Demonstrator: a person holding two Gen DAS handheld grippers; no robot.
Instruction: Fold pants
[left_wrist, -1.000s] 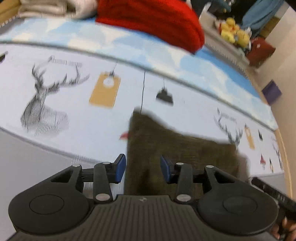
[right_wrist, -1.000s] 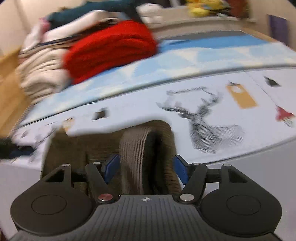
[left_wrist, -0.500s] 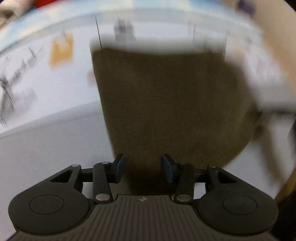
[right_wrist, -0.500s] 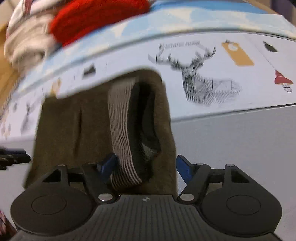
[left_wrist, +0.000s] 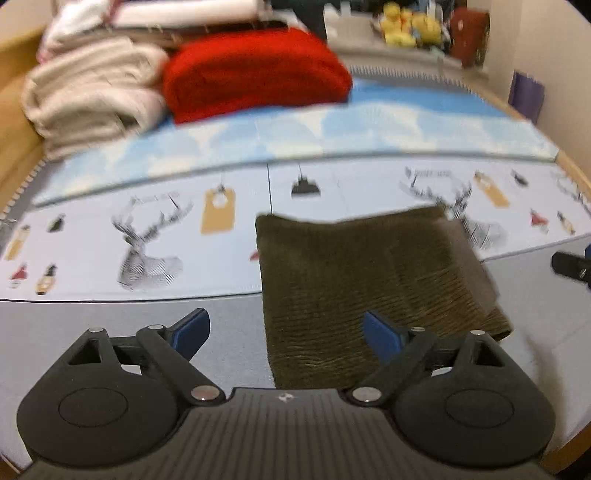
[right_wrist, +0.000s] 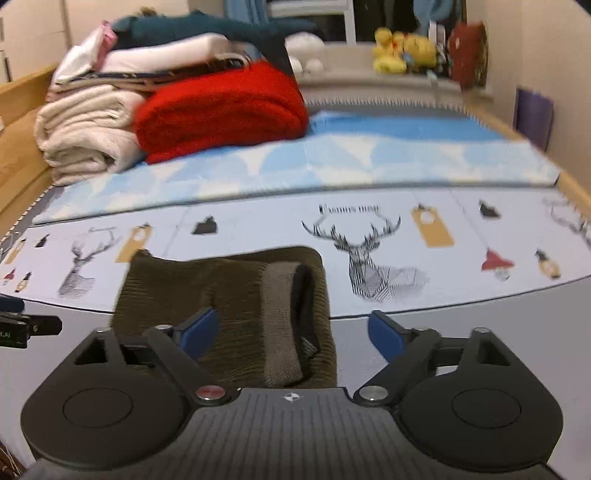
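Observation:
The olive-brown knit pants (left_wrist: 362, 273) lie folded into a flat rectangle on the bed mat, near its front edge. In the right wrist view the pants (right_wrist: 229, 291) show their ribbed waistband (right_wrist: 280, 321) on top at the right side. My left gripper (left_wrist: 284, 332) is open and empty, just in front of the pants' left near corner. My right gripper (right_wrist: 291, 332) is open and empty, just in front of the waistband end. The tip of each gripper shows at the edge of the other's view.
A folded red knit blanket (left_wrist: 255, 74) and a stack of cream and white laundry (left_wrist: 92, 85) sit at the back left. The deer-print mat (right_wrist: 406, 236) and a blue cloud mat (right_wrist: 332, 158) cover the bed. A wooden bed rail (right_wrist: 22, 122) runs along the left.
Both grippers were shut on the pants' near edge and carrying it; now both have opened, let go and drawn back. The pants lie flat and folded.

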